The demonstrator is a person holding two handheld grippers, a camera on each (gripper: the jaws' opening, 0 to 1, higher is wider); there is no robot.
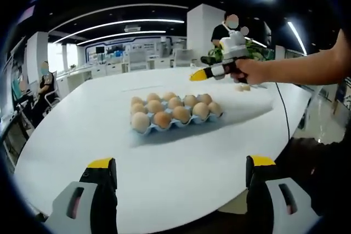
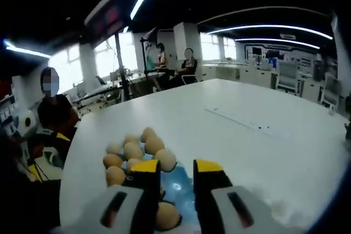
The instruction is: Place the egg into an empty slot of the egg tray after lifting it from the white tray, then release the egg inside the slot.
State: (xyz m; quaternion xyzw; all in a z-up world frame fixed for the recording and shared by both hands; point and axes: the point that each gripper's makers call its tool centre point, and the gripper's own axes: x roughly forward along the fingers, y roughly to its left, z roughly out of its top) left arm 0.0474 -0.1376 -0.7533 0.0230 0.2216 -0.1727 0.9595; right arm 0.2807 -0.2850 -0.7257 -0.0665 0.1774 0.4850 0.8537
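The yellow-tipped right gripper (image 2: 176, 175), jaws narrowly apart and empty, hovers over the blue moulded egg tray (image 2: 179, 186) (left gripper (image 1: 181, 169) wide apart), suggesting the brown egg's release is done.

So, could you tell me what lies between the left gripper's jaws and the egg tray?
In the left gripper view, only bare white table between the left gripper and the egg tray.

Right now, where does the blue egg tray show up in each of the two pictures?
Left gripper view: the egg tray sits at the picture's centre, full of eggs, on the white table.
Right gripper view: the egg tray is low and left of centre, partly behind the right gripper.
Shared landmark: the white table under the tray.
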